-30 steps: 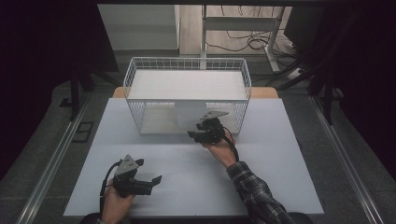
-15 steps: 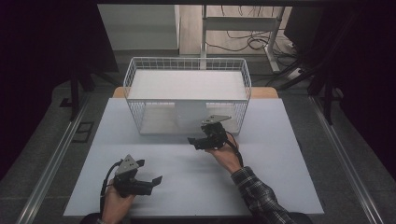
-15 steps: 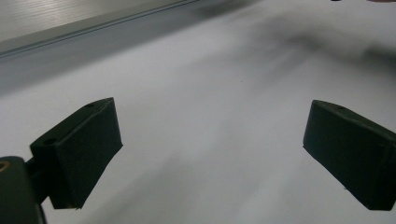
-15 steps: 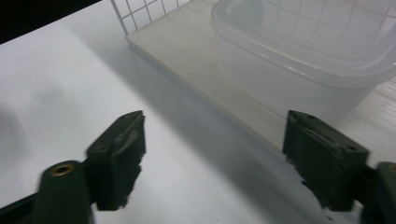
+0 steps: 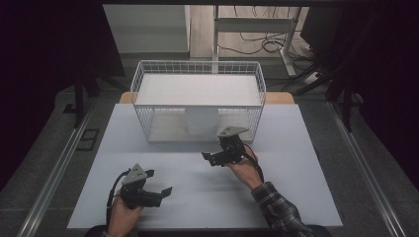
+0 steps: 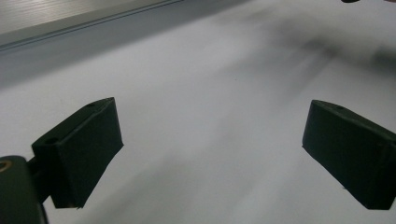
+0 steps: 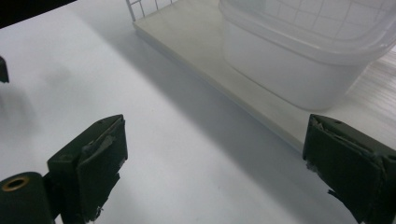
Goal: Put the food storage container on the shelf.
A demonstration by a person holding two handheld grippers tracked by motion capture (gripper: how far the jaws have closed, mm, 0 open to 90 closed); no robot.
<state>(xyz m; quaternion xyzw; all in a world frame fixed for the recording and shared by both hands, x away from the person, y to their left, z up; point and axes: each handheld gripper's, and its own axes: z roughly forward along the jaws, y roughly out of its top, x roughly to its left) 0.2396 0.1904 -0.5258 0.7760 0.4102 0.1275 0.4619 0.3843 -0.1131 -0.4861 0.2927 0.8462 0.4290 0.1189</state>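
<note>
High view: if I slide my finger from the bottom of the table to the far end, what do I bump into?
left gripper → right gripper → white plastic tub inside the wire basket

White wire basket on white tabletop; translucent white plastic tub inside; cables on floor behind.
</note>
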